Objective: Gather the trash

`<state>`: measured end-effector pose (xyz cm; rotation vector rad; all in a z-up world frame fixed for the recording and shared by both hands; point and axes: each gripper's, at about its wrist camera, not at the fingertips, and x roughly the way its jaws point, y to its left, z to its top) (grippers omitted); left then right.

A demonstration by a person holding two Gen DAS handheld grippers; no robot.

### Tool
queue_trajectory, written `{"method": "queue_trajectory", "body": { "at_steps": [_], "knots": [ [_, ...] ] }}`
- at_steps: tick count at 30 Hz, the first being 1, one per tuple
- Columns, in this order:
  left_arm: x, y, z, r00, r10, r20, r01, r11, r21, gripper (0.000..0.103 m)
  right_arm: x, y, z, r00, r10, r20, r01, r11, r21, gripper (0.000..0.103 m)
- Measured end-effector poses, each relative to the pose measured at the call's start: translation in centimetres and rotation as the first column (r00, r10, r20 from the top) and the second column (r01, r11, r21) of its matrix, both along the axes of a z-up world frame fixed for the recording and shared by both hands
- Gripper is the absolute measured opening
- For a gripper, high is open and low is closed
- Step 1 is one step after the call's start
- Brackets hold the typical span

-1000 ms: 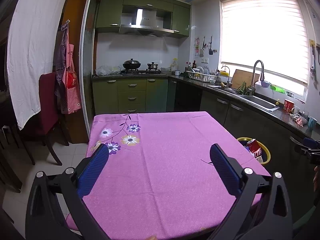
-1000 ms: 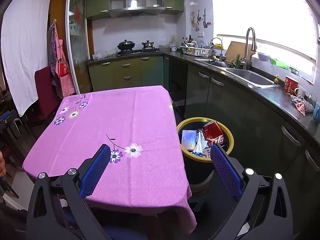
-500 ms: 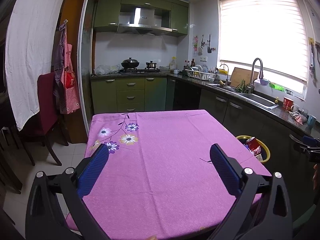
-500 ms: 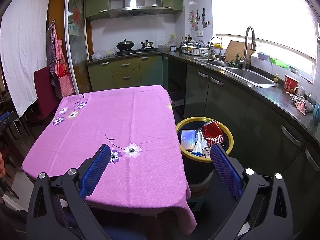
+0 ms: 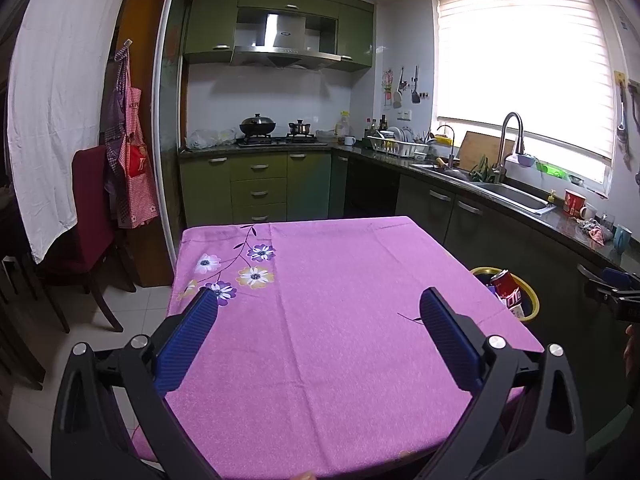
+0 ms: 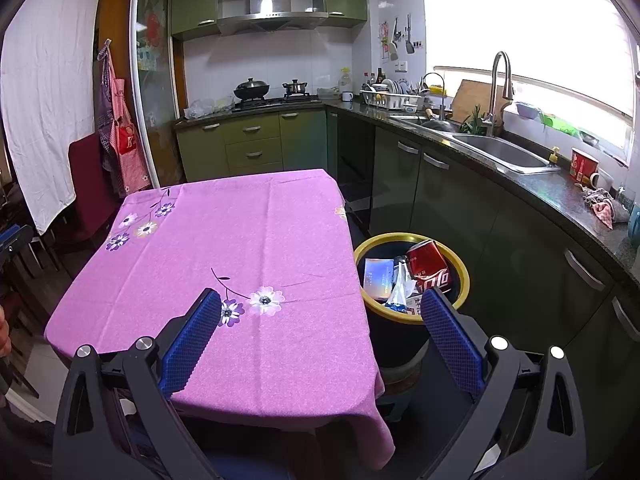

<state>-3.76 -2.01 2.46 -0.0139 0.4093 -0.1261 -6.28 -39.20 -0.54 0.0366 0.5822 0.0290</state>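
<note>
Both claws wide apart and holding nothing; trash sits in the bin beside the desk.

Left wrist view: the left claw (image 5: 319, 312) hovers spread over the pink-clothed desk (image 5: 340, 320); the yellow-rimmed bin (image 5: 530, 300) peeks out at 3 o'clock with a red can (image 5: 505, 283) in it.
Right wrist view: the right claw (image 6: 320, 312) gapes over the desk's near corner (image 6: 240, 280); the bin (image 6: 462, 270) at 2 o'clock holds the red can (image 6: 430, 266), a box (image 6: 378, 276) and wrappers (image 6: 400, 290).
</note>
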Motion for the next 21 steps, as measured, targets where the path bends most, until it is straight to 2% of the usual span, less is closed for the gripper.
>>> {"method": "queue_trajectory", "body": {
  "at_steps": [21],
  "knots": [
    [0.09,-0.2,-0.2,1.0,-0.011,-0.003,0.011,1.0,0.007,0.096,0.33,0.05,-0.39,1.0,0.005,-0.01,-0.004,1.0,0.01,0.098]
  ]
}}
